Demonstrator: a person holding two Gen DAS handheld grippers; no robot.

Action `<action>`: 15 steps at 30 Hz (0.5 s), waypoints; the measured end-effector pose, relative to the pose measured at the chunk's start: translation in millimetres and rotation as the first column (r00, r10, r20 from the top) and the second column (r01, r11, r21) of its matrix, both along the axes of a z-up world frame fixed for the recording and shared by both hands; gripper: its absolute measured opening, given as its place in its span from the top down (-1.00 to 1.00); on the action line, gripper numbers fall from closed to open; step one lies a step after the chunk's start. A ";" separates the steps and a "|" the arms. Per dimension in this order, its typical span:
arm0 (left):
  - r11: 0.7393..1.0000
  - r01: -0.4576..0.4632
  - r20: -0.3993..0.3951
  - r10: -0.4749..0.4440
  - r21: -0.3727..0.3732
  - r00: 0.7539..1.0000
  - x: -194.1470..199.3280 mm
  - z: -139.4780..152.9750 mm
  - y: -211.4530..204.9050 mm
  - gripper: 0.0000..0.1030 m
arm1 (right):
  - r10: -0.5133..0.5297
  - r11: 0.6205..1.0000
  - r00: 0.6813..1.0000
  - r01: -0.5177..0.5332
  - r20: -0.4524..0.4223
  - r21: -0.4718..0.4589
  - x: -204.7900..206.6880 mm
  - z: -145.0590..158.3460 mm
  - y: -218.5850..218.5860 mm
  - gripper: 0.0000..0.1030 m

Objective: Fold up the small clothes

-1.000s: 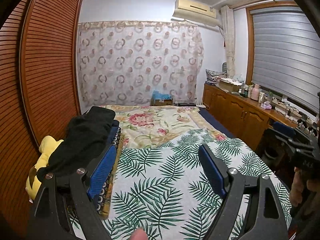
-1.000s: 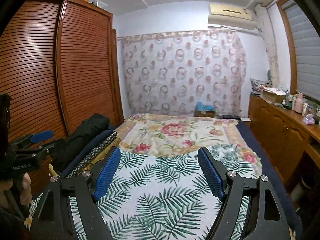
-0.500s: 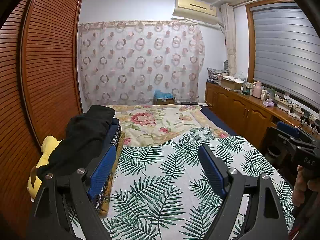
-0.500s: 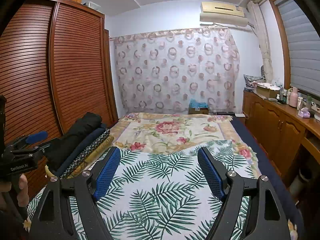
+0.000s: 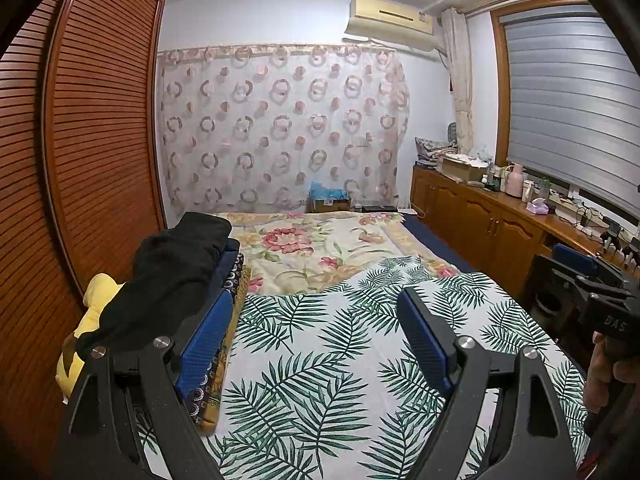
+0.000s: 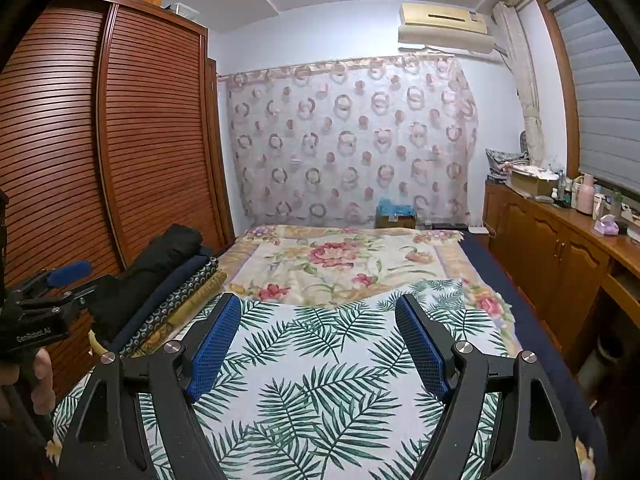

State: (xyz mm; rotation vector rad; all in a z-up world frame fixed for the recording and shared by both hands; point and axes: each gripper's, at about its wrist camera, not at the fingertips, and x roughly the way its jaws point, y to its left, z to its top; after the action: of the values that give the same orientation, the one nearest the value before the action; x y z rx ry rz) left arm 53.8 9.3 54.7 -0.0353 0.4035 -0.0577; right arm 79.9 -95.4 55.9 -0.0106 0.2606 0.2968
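Note:
A bed carries a palm-leaf sheet (image 5: pixel 320 352) (image 6: pixel 320 360) over a floral blanket (image 5: pixel 304 248) (image 6: pixel 328 264). Along its left edge lies a pile of folded cloth, a black garment (image 5: pixel 168 276) (image 6: pixel 160 264) on top of navy and patterned pieces, with something yellow (image 5: pixel 88 320) under its near end. My left gripper (image 5: pixel 312 320) hovers open above the sheet, its left finger in front of the pile, nothing between its blue pads. My right gripper (image 6: pixel 318 320) is open too, empty, over the sheet's middle. Each gripper shows at the edge of the other's view, held in a hand.
A louvred wooden wardrobe (image 5: pixel 100 140) (image 6: pixel 120 152) runs along the bed's left side. A wooden cabinet (image 5: pixel 480 216) (image 6: pixel 560 248) with bottles and boxes lines the right wall under a blind. A patterned curtain (image 5: pixel 280 128) and a cardboard box (image 6: pixel 394 218) stand beyond the bed.
The right wrist view has drifted slightly, with the bed sitting a bit lower and the wardrobe larger. The left view is almost unchanged. Both grippers stay open.

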 end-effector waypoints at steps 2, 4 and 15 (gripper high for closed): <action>1.000 0.000 0.000 0.000 0.001 1.000 0.1 -0.3 0.0 -0.64 | -0.001 1.000 1.000 0.001 0.000 0.001 -0.3 -0.1 -1.6 -0.57; 1.000 0.001 -0.001 -0.001 -0.001 1.000 0.0 -0.6 0.1 -0.64 | -0.002 1.000 1.000 0.002 0.001 -0.002 -1.1 1.6 -3.2 -0.57; 1.000 0.000 0.001 0.000 0.002 1.000 -0.1 -0.7 1.1 -0.64 | -0.003 1.000 1.000 0.003 0.003 -0.005 -3.9 0.6 -12.7 -0.57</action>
State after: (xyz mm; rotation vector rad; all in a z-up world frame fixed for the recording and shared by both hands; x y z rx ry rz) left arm 53.7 10.4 53.9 -0.0338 0.4029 -0.0572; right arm 76.0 -108.0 56.5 -0.0153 0.2580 0.2937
